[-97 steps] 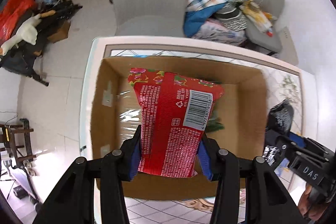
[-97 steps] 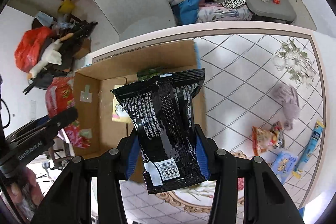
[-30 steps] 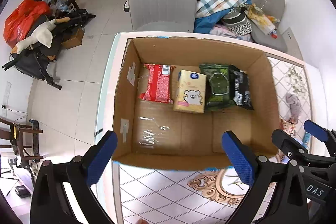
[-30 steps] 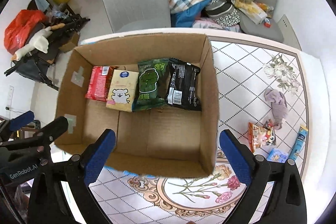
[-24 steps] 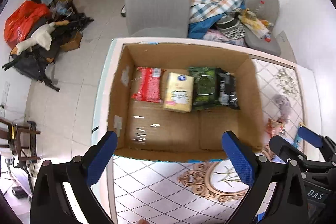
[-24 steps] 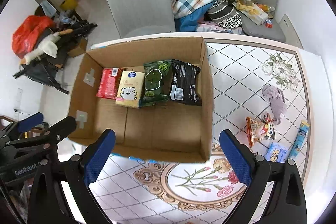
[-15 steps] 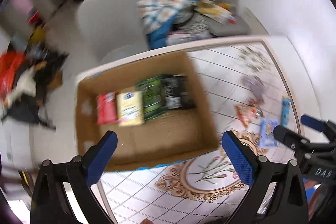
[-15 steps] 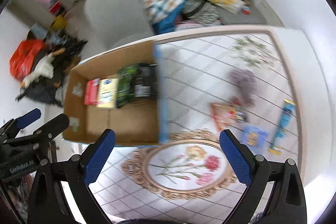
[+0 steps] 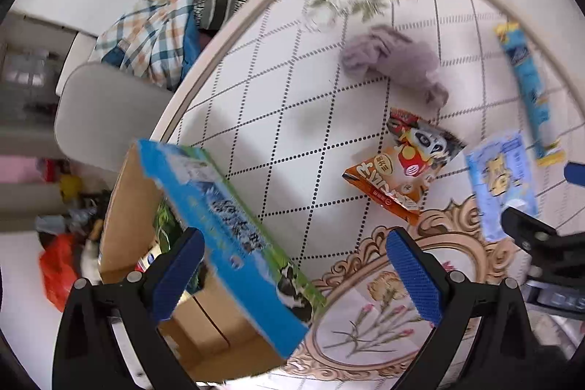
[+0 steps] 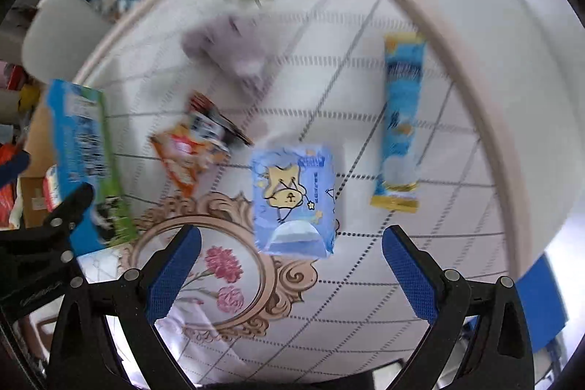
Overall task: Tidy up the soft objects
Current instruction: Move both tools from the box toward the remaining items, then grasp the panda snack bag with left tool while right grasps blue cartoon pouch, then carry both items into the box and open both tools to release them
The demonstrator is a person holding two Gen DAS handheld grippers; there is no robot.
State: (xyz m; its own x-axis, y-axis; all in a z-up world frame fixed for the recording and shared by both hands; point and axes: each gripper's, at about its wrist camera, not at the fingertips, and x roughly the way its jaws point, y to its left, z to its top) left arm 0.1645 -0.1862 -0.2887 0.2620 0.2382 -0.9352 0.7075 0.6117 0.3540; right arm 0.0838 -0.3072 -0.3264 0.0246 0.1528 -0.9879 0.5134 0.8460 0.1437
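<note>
While both sets of jaws stand wide and empty, the cardboard box [image 9: 234,236] at near left holds packets, half hidden; the light-blue tissue pack [image 10: 294,200] lies between the right gripper [image 10: 290,271] jaws, with the orange snack bag [image 9: 402,167], blue stick pack [image 10: 400,119] and grey cloth [image 9: 395,61] farther on the desk [image 9: 292,119].

Left claw [image 9: 292,275] jaws spread wide, empty, right claw [image 10: 291,271] likewise

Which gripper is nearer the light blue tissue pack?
Right. The right gripper hangs open just short of the tissue pack; the left gripper sits off to its left, nearer the box.
</note>
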